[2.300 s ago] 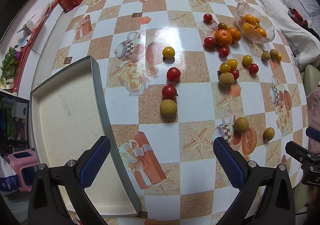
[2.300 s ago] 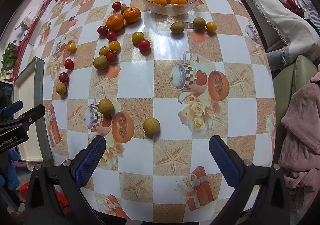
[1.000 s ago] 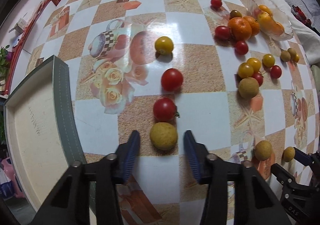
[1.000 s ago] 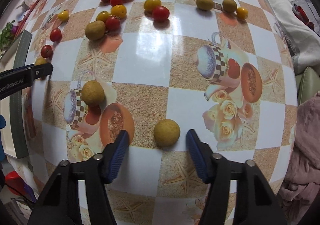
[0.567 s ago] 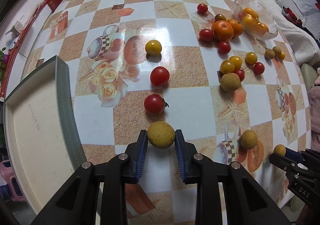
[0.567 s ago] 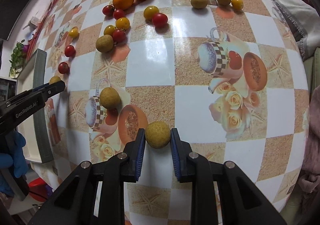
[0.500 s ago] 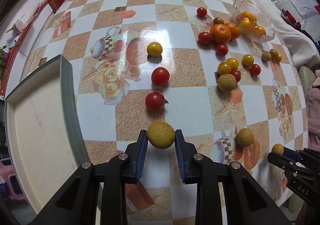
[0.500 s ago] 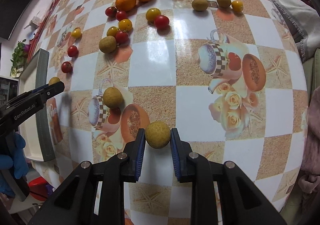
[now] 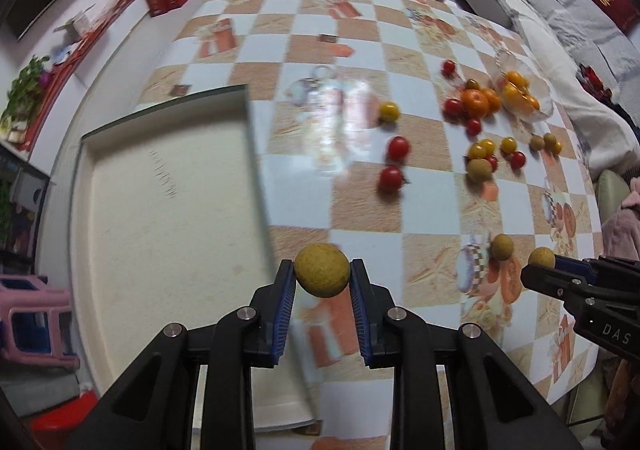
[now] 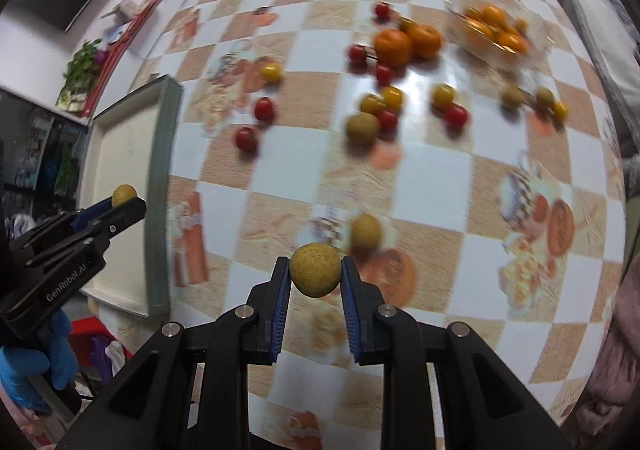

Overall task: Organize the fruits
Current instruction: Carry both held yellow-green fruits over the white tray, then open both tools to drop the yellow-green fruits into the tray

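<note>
I have a round yellow-brown fruit (image 9: 321, 270) clamped in my left tool (image 9: 322, 276) and a second one (image 10: 315, 269) clamped in my right tool (image 10: 315, 274); both pairs of blue pads press on the fruit's sides, and both fruits hang clear above the surface (image 9: 424, 190). The left one is over the near right edge of the shallow tray (image 9: 160, 210), the right one over the checked cloth, right of that tray.

To do this carry well, I judge I should keep the squeeze steady and gentle, since a ball can roll out between flat pads, bring each fruit over the tray's bare floor, lower it close, then part the pads so it does not roll away.

Each fruit is nearly a sphere: I see no long axis and cannot tell where a stem end points.
</note>
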A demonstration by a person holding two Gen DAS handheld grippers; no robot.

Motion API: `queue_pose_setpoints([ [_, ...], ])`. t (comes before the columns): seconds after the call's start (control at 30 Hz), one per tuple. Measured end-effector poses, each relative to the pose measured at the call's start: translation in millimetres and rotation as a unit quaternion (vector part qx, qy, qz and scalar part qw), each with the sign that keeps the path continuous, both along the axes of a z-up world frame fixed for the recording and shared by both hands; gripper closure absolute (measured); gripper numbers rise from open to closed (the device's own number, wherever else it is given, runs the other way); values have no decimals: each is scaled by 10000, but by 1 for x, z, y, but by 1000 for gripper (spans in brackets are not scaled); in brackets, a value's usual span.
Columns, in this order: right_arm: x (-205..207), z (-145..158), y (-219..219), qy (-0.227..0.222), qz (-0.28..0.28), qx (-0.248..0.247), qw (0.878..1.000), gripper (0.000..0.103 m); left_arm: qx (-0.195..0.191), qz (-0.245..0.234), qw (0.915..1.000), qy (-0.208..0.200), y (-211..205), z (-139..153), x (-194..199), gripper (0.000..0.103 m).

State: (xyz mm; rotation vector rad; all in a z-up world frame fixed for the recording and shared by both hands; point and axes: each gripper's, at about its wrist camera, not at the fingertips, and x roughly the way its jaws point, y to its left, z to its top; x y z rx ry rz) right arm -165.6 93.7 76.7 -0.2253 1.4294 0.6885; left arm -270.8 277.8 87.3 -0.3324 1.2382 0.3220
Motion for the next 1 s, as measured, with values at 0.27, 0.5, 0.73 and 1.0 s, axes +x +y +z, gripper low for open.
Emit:
queue_pose_setpoints([
  [0.27, -26, 7, 94, 103, 997, 279, 9946, 76, 206, 852, 9960, 166, 62, -9, -50, 74],
  [0.5, -46, -7, 177, 225, 1706, 346, 9845, 76, 258, 1345, 9895, 463, 99, -36, -83, 74],
  [0.73, -62, -31, 231, 252, 2193, 115, 9753, 76, 262, 1458, 9872, 589, 109, -54, -90, 74],
  [1.0, -75, -54, 233, 296, 2387, -253, 9703, 76, 278, 1284, 9894, 618, 99, -63, -90, 74],
])
